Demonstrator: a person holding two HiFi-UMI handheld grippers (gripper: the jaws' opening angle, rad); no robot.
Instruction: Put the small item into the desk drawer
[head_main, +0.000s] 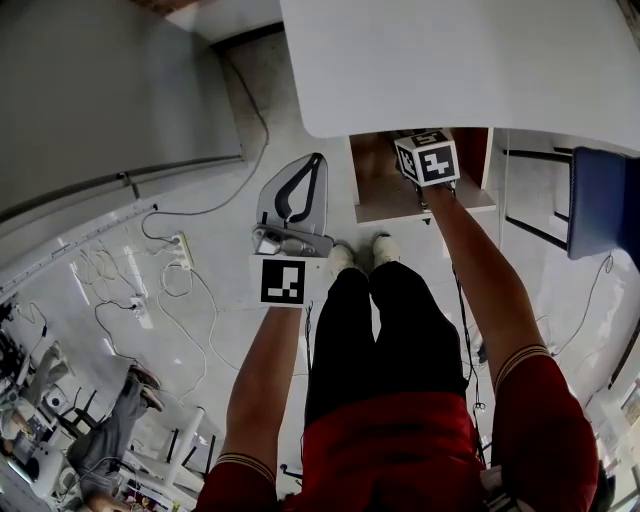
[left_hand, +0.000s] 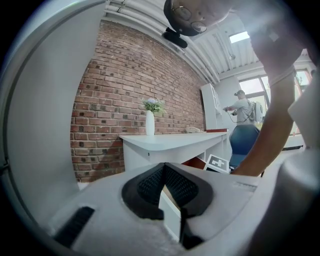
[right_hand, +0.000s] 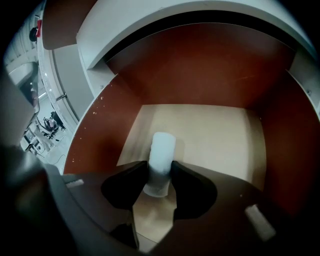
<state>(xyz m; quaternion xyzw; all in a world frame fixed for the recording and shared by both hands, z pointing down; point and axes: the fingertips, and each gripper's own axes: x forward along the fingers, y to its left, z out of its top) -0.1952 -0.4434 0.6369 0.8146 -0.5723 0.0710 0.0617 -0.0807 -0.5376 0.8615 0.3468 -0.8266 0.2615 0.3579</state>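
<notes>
The white counter is the biggest thing here, and the drawer stands pulled out from under its near edge, open from above, with red-brown walls and a pale floor. A blue chair stands to the right of the drawer, well apart from it. The left gripper hangs out to the left of the drawer, outside it and over the room's floor; its jaws are clenched tip to tip with nothing between them, so it has no part in the job at present. The right gripper reaches down into the drawer at a steep slant, well inside the walls. Between its jaws is the small item, a short white cylinder that points away toward the drawer's back wall. Both pads look to lie against its sides, so I read it as grasped and not yet let go, though the hold looks light. Its far end is low over the drawer's floor and throws a shadow there; whether it touches the floor I cannot tell. By my judgement the task is nearly done: the drawer is open and the item is inside its walls. What is left is to set it down, open the jaws clear of it, and draw the gripper back out; closing the drawer may follow, if that is wanted.
</notes>
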